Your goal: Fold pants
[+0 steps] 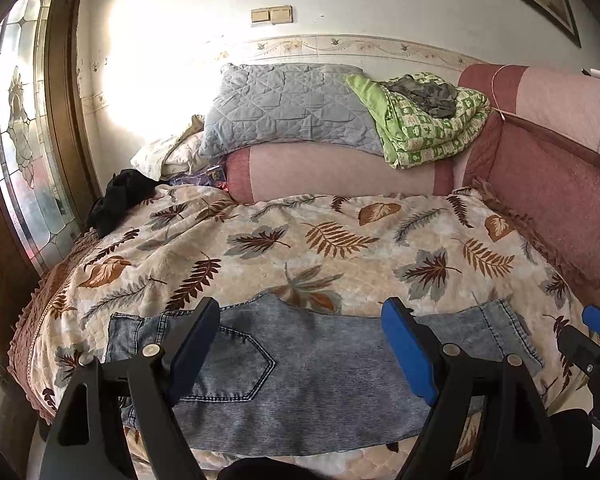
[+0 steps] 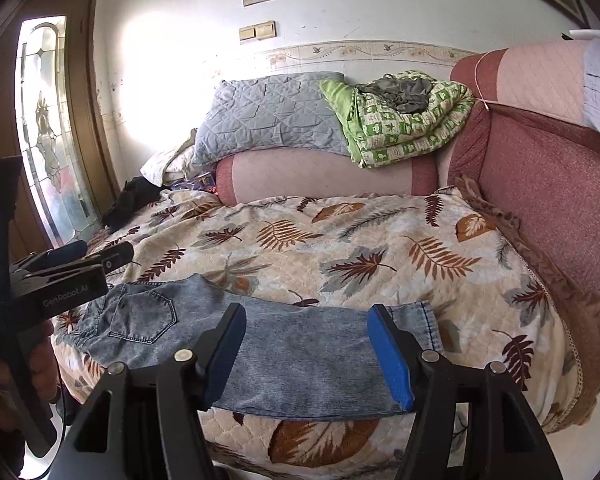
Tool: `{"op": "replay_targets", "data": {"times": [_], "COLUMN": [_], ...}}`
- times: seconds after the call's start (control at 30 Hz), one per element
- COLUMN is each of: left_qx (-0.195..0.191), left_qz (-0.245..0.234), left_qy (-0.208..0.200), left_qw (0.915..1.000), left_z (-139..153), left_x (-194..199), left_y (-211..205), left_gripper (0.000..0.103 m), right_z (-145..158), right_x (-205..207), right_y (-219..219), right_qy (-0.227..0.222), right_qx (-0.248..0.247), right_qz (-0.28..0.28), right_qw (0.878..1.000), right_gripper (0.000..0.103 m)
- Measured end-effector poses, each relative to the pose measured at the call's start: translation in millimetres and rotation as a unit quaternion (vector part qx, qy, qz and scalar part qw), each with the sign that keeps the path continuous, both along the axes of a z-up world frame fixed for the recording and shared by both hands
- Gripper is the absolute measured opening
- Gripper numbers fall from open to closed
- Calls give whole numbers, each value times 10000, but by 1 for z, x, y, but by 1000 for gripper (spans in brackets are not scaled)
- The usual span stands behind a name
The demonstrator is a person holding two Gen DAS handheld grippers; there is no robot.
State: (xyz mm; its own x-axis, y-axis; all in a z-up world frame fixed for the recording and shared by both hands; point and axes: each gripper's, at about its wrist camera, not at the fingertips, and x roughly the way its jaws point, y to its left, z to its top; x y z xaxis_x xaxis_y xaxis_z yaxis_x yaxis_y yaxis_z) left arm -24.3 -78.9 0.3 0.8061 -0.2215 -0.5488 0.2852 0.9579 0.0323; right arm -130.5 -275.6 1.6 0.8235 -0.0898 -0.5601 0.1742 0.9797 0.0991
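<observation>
Blue denim pants (image 1: 320, 380) lie flat and folded lengthwise across the front edge of a leaf-patterned blanket (image 1: 300, 248). The waist and back pocket (image 1: 228, 364) are at the left and the leg hems at the right. My left gripper (image 1: 300, 346) hovers over the pants' middle, open, with nothing between its blue pads. In the right wrist view the pants (image 2: 300, 356) lie under my right gripper (image 2: 308, 354), which is open over the leg part and grips nothing. A hand (image 2: 16, 372) holds the left gripper (image 2: 72, 264) near the waist end.
A pink bolster (image 1: 340, 172) lies at the back, topped by a grey quilted pillow (image 1: 284, 108) and a folded green blanket (image 1: 428, 128). A black cloth (image 1: 120, 200) sits back left by a glazed wooden door (image 1: 20, 140). A red padded side (image 1: 560, 200) borders the right.
</observation>
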Motion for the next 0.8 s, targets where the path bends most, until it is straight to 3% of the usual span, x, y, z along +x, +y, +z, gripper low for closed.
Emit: {"op": "replay_targets", "data": {"times": [0.8], "left_qx": [116], "left_qz": [114], "left_qy": [73], "left_qw": [9998], "left_z": [-7], "left_x": [-2], "left_y": [6], "left_gripper": [84], "right_z": [-9], "right_x": [13], "right_y": [15], "right_qy": [174], "right_qx": [-95], "right_qz": [118], "right_qw": [9997], "right_gripper": [67]}}
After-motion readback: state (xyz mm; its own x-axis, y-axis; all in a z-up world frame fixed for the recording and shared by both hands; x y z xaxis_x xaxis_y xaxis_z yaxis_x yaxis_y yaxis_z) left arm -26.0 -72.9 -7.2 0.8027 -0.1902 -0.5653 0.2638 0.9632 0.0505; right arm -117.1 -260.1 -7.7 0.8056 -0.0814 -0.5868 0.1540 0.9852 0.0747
